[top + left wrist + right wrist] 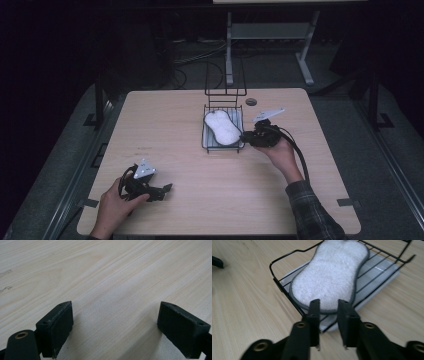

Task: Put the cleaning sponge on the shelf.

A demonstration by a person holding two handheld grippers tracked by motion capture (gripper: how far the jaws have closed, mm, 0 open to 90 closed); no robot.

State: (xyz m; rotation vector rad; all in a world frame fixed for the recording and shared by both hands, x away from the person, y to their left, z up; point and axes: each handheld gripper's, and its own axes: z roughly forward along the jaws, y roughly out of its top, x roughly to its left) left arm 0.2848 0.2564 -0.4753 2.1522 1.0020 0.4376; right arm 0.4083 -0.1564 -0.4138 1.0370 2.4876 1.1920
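Right gripper view | right gripper (329,312) slightly parted, empty, at sponge (329,277) | left gripper (115,325) spread

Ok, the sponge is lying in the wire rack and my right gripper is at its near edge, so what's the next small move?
Probably draw the right gripper straight back from the wire rack. Its jaws stand slightly apart with nothing between them, and the white sponge lies flat in the rack, so the placing looks done. The left gripper rests open on the table.
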